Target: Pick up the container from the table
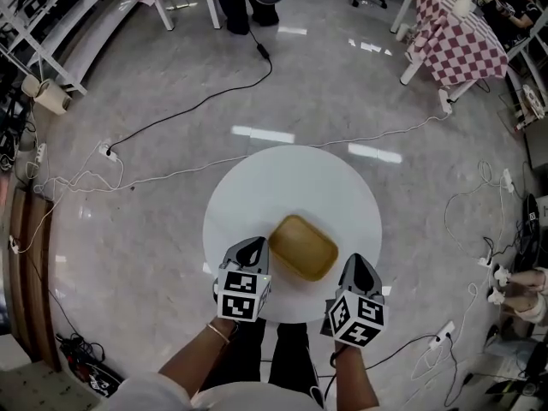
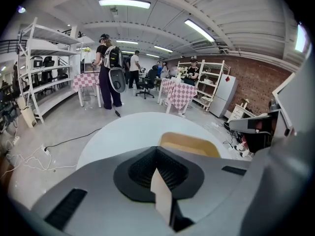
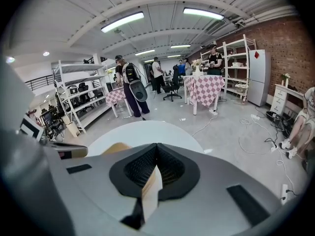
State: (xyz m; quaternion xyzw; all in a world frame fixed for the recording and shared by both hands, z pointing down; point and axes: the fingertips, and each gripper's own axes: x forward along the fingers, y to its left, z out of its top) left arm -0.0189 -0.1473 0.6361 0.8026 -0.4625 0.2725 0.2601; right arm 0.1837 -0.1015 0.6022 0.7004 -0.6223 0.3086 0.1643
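A shallow tan container [image 1: 303, 247] lies on the near half of a round white table [image 1: 291, 178]. My left gripper [image 1: 254, 244] hovers at the container's near-left side, jaws closed together with nothing between them. My right gripper [image 1: 355, 261] hangs just off its near-right corner, jaws also closed and empty. In the left gripper view the container [image 2: 189, 144] shows just past the left gripper [image 2: 156, 149], a little to the right. In the right gripper view only a tan edge of the container [image 3: 115, 148] peeks out left of the right gripper [image 3: 156, 146]. Neither gripper touches it.
Cables [image 1: 171, 114] trail over the glossy floor around the table. Checkered-cloth tables [image 1: 458, 32] stand at the far right and far left, metal shelving [image 1: 51, 32] along the left wall. People [image 2: 109, 70] stand in the background by chairs and shelves.
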